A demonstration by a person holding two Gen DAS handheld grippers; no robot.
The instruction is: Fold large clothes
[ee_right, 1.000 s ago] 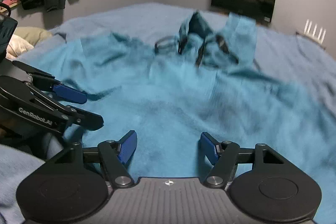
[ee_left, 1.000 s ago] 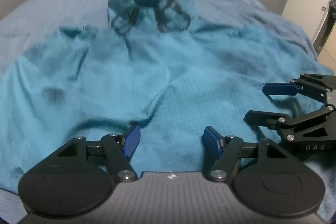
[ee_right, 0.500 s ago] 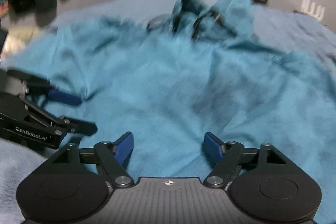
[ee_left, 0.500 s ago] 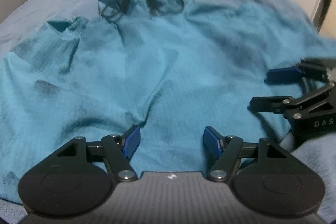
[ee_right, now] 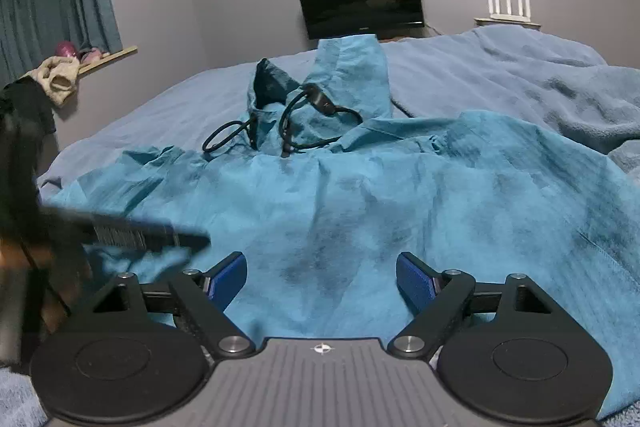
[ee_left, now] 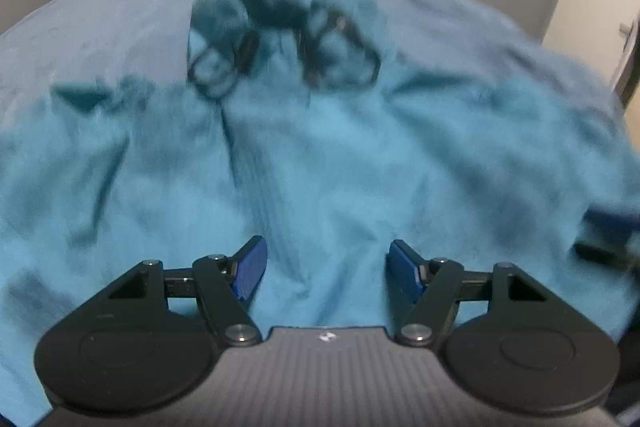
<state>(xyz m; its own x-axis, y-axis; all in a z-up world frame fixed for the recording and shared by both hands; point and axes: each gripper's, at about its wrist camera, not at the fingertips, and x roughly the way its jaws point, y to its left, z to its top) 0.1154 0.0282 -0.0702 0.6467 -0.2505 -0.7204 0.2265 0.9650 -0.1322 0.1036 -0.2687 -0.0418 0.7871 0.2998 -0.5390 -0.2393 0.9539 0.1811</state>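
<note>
A large teal hooded garment (ee_left: 340,155) lies spread on the bed, hood and black drawcords (ee_left: 340,47) at the far end. It also shows in the right wrist view (ee_right: 400,195), with the cords (ee_right: 312,115) below the hood. My left gripper (ee_left: 325,265) is open and empty, low over the garment's near hem. My right gripper (ee_right: 321,281) is open and empty over the hem too. The left gripper shows blurred at the left of the right wrist view (ee_right: 132,237); the right gripper shows blurred at the right edge of the left wrist view (ee_left: 608,239).
A blue blanket (ee_right: 520,79) covers the bed. A black screen (ee_right: 360,3) and a white router (ee_right: 508,7) stand by the far wall. A curtain (ee_right: 52,7) and a shelf with clothes (ee_right: 60,79) are on the left.
Both grippers stayed open and moved forward over the garment's near hem. The right wrist view dropped lower and steadied; the left gripper swept across its left side.
</note>
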